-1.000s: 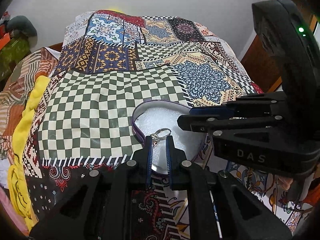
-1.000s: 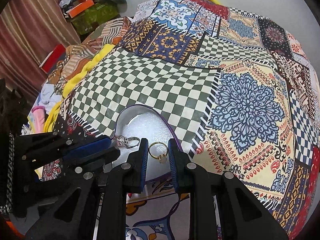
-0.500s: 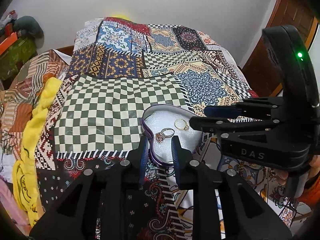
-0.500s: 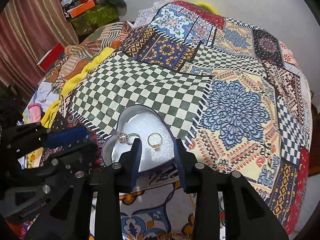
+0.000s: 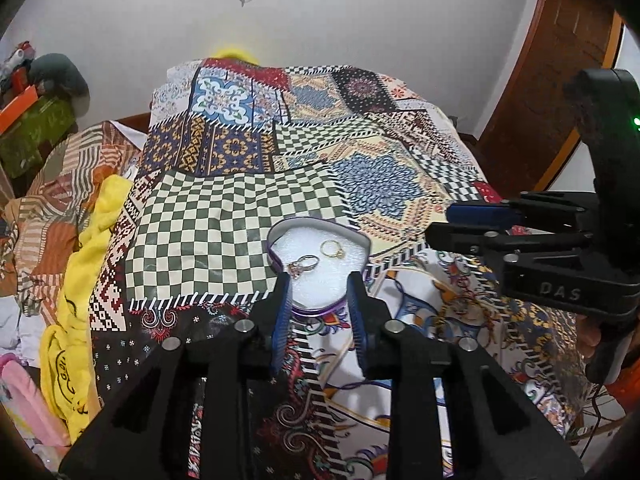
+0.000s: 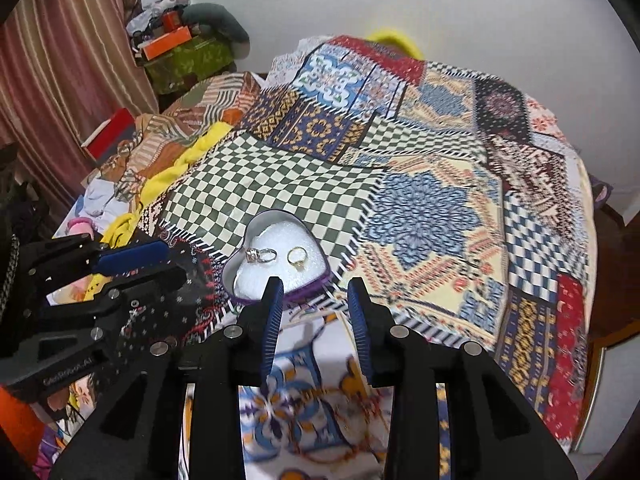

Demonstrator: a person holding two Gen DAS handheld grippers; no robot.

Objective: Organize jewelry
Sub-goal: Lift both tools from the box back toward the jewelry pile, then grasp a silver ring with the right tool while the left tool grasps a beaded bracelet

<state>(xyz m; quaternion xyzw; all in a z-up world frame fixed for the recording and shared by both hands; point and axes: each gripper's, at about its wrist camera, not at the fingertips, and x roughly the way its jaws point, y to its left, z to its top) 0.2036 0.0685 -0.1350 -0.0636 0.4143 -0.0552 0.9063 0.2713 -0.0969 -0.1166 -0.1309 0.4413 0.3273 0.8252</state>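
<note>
Left gripper [image 5: 319, 280] spread wide, empty; its fingers hide the near rim of the heart-shaped tin [image 5: 276, 236]. Right gripper [image 6: 315, 286] also wide, empty. Tin sits on the patchwork bedspread [image 5: 224, 216]. Two rings on its white padding: silver ring [image 5: 303, 265], gold ring [image 5: 332, 248], apart. Stone details unclear.

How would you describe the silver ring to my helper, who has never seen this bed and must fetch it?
On the patchwork bedspread, at the near edge of the green checkered patch, sits a heart-shaped tin lined with white foam. Two rings lie inside, apart. Take the silver ring with the chunky stone setting, left of the plain gold ring.
</note>
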